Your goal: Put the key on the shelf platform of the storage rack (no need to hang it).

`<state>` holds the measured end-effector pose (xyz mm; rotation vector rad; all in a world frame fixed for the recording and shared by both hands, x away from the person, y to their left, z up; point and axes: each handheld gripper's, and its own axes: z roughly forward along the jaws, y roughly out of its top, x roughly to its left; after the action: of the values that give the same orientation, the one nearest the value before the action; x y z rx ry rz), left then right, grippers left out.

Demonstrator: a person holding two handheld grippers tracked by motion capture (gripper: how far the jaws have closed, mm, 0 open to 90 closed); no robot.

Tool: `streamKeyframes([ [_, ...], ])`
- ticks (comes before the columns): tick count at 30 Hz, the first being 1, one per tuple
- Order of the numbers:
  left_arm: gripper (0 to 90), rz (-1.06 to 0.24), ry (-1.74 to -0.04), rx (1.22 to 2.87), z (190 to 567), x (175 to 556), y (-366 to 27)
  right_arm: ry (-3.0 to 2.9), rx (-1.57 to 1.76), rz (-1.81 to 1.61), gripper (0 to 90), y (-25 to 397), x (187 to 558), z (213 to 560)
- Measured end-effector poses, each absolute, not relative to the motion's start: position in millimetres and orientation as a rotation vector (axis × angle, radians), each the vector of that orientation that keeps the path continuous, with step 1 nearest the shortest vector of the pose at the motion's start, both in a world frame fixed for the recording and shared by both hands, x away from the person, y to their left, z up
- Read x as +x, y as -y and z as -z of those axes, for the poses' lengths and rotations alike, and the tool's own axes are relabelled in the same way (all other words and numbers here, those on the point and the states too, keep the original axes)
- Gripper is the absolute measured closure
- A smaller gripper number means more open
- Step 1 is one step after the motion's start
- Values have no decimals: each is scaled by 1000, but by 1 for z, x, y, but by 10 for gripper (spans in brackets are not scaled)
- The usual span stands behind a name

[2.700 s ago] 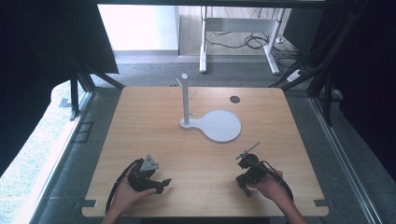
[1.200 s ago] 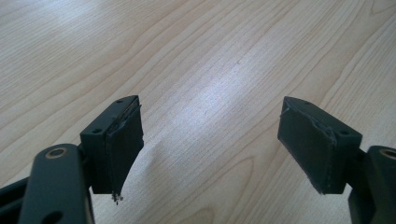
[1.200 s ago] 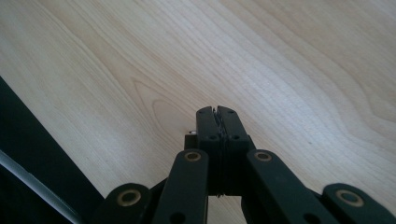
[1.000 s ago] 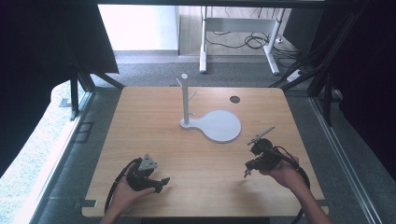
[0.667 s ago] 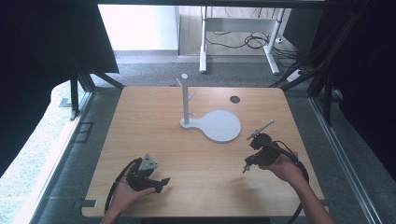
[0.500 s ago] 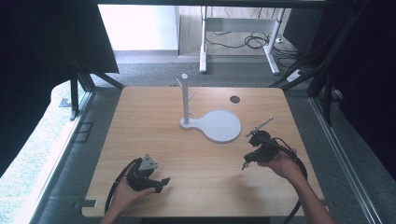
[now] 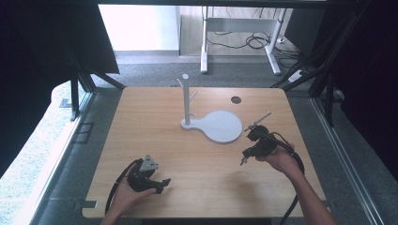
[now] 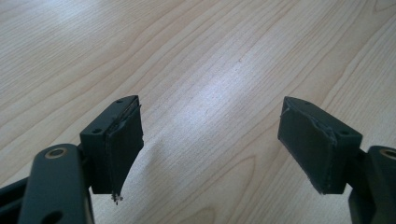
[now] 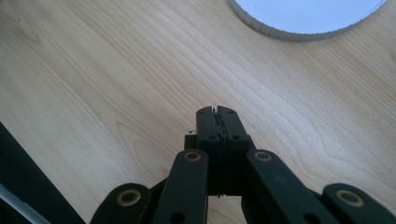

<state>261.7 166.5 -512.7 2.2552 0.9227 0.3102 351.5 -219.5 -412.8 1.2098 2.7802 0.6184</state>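
Starting at the left, the left tool lies low on the near part of the worktop, and in the left gripper view its jaws stand wide apart over bare wood with nothing between them. A frayed edge hangs off one pad, so a thin or smooth piece could slip there once it closes. Toward the middle stands the white stand, an upright post with short pegs rising from a round flat base, sitting past the centre of the worktop and just beside the right hand's reach. Moving right, the right tool hovers near the base's near-right rim, jaws pressed together with nothing between them in the right gripper view, and the base's ribbed edge sits close ahead. The risk from here looks plain: a shut tool driven forward would nudge the light base and skid or tip the tall post, and the trailing cable could snag on the worktop edge. No brand, label or readable writing shows on the stand, the tools or the wood.
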Motion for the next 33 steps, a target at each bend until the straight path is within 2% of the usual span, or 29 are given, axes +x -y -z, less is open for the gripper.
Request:
streamKeyframes([
  [33, 223, -309, -928, 2252, 513, 262, -168, -2744, 1215, -653, 898, 209, 382, 393],
])
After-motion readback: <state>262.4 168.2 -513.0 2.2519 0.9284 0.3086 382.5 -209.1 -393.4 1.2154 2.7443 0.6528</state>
